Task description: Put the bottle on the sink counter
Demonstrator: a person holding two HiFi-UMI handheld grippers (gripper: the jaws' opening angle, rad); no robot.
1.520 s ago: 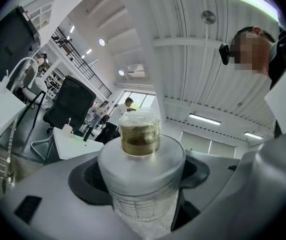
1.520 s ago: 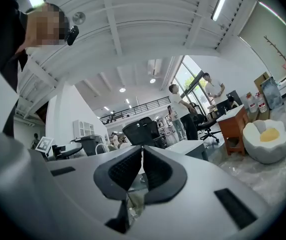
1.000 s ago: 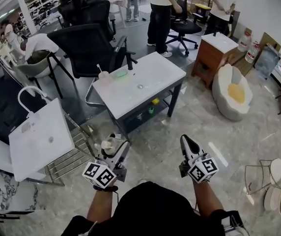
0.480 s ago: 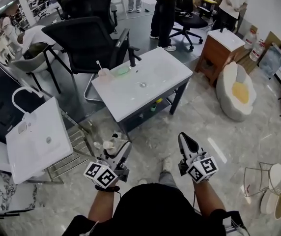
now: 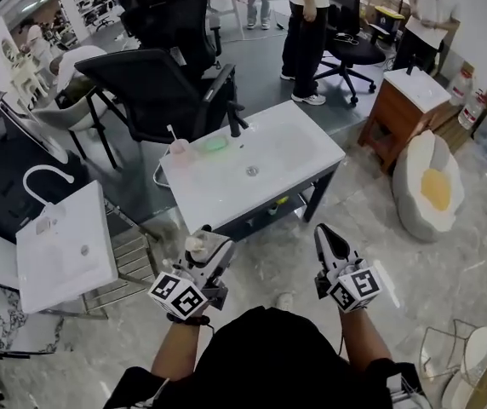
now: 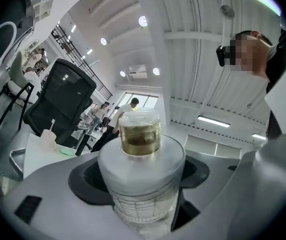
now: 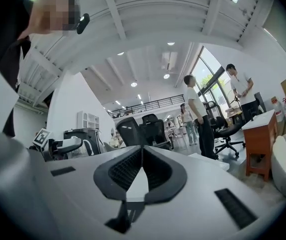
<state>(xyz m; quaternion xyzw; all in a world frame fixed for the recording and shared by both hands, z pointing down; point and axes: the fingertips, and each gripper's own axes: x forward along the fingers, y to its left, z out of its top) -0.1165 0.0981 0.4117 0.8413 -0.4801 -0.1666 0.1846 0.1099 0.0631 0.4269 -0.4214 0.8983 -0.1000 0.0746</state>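
Left gripper [image 5: 210, 249] clamps a clear bottle [image 6: 140, 176] in wide-spread jaws, its long axis along them and cap pointing to 12 o'clock, toward the white sink counter [image 5: 226, 177] across open marble floor [image 5: 265, 258]; right gripper [image 5: 329, 235], at 3 o'clock, has its jaws together, empty; office chairs [image 5: 154, 83] beyond.

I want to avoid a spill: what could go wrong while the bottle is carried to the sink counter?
1. The jaws of the left gripper hold the bottle by its body, with its top past them; it may tilt or slip.
2. On the counter, a cup and a faucet stand at the far edge; the bottle could knock them.
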